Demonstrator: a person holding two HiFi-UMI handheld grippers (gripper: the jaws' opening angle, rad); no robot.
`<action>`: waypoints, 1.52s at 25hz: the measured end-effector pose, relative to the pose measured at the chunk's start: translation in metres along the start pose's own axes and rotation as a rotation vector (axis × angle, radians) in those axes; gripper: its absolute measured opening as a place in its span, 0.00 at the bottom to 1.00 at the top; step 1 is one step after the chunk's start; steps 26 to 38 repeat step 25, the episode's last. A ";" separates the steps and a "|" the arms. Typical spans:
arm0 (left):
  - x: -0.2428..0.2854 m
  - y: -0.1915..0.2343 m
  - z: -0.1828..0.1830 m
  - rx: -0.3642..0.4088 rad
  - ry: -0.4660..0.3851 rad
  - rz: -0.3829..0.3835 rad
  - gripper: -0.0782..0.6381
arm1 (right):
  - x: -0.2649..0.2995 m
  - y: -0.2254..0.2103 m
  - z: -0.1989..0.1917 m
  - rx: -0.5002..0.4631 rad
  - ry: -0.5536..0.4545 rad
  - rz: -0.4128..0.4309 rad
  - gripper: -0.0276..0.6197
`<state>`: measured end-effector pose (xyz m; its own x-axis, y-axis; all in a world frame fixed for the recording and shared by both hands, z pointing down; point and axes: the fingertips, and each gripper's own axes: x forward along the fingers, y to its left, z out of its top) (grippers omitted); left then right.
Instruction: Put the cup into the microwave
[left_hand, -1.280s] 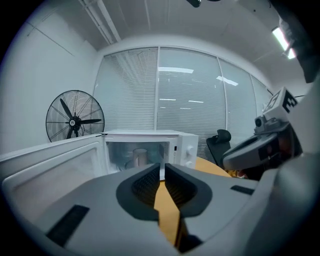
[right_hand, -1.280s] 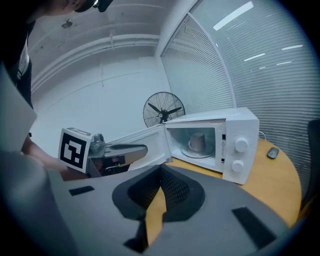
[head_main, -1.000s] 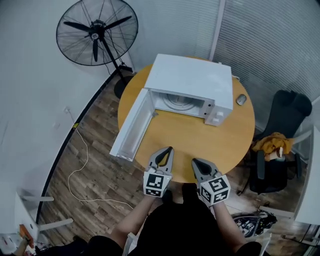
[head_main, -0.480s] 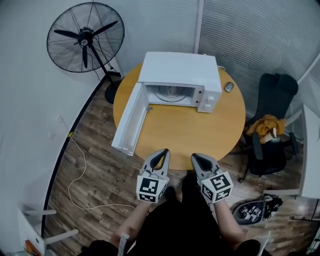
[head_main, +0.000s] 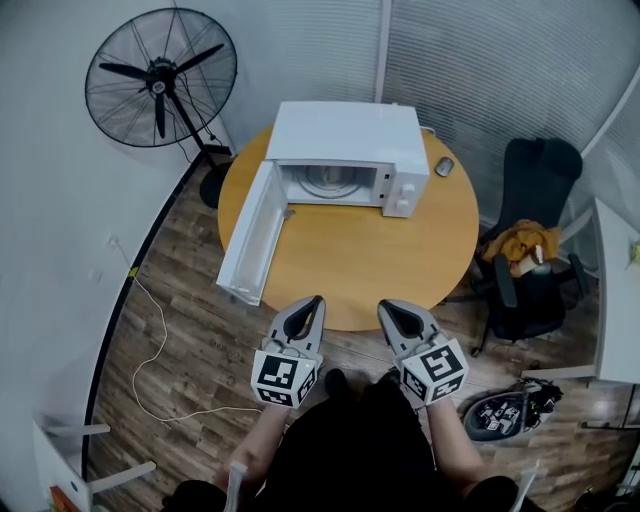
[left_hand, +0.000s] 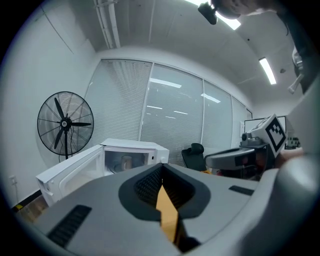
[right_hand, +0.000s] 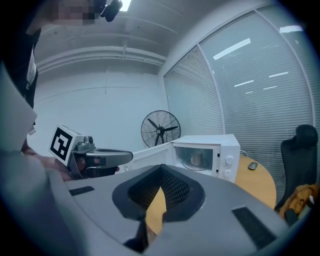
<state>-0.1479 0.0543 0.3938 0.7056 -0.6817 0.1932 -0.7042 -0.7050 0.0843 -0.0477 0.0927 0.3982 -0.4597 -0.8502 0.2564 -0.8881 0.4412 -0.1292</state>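
Jaws on both grippers are closed w/ nothing btwn them. On the L gripper (head_main: 312, 304) and the R gripper (head_main: 389, 309) the pads meet at the tip, w/ only a thin sliver of orange desk showing through lower down. Both are held side by side, apart from each other, at the near edge of the desk. Their tips point toward the microwave but are well short of it.

Wood-plank floor (head_main: 190, 330) runs under everything, w/ a thin white cable (head_main: 150, 340) looping across it at left. The round wooden desk (head_main: 370, 270) sits mid-frame. The white microwave (head_main: 345, 130) stands on its far side, front facing the person. Its door (head_main: 247, 235) is swung fully open to the left, reaching out past the desk edge. A black pedestal fan (head_main: 160, 78) stands on the floor behind and left of the desk. A black office chair (head_main: 535, 170) is at the right w/ a yellow cloth (head_main: 520, 243) piled on the seat.

The cup (right_hand: 196, 158) is inside the microwave cavity, upright on the turntable (head_main: 325, 182). It is clear in both gripper views but can't be made out from the head view. A small dark item (head_main: 444, 166) lies on the desk just right of the microwave; too small to ID.
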 end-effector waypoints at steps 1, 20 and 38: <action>0.000 -0.001 0.000 -0.004 0.002 -0.002 0.10 | -0.001 0.001 0.001 -0.007 -0.001 0.001 0.06; 0.001 -0.016 0.002 -0.008 0.010 -0.016 0.10 | -0.013 -0.005 -0.001 0.004 -0.013 -0.004 0.06; 0.001 -0.017 0.000 -0.007 0.008 -0.017 0.10 | -0.014 -0.005 -0.003 0.001 -0.014 0.003 0.06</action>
